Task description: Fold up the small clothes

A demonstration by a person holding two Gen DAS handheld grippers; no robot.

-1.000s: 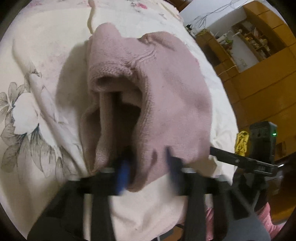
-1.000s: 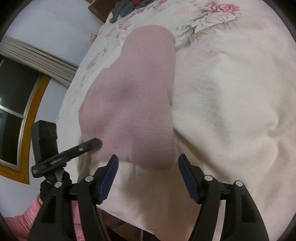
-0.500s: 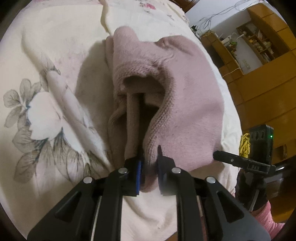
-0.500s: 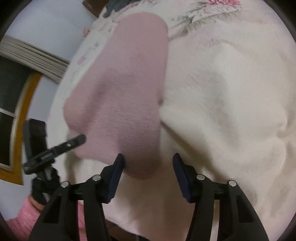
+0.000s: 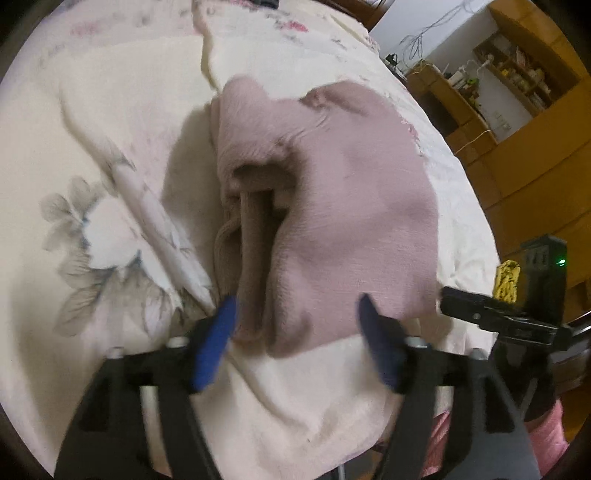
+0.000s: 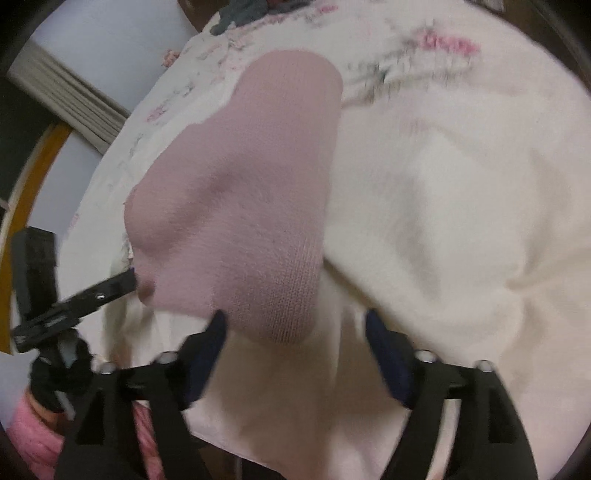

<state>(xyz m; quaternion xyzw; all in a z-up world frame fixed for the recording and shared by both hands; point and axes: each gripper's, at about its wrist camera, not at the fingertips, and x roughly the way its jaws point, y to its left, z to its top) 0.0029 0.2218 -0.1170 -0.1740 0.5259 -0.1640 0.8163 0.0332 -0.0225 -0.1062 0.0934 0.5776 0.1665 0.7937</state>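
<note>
A small pink knit garment (image 5: 343,206) lies folded on a cream floral bedspread (image 5: 110,129). Its stacked layers and ribbed edge show on the left side. My left gripper (image 5: 295,317) is open, its blue-padded fingers straddling the garment's near edge without holding it. In the right wrist view the same pink garment (image 6: 255,192) shows its smooth folded side. My right gripper (image 6: 295,328) is open too, with the garment's near corner just ahead of and between its fingers. Each view shows the other gripper at the side.
The bedspread's (image 6: 461,221) near edge runs just under both grippers. Wooden cabinets and shelves (image 5: 528,110) stand beyond the bed on the right. A window with a wooden frame (image 6: 26,177) and a dark clothing pile (image 6: 251,11) lie on the far side.
My left gripper, open a second ago, shut on the garment's near edge and has now let go and opened wide. The right gripper stayed open and drew back slightly.
</note>
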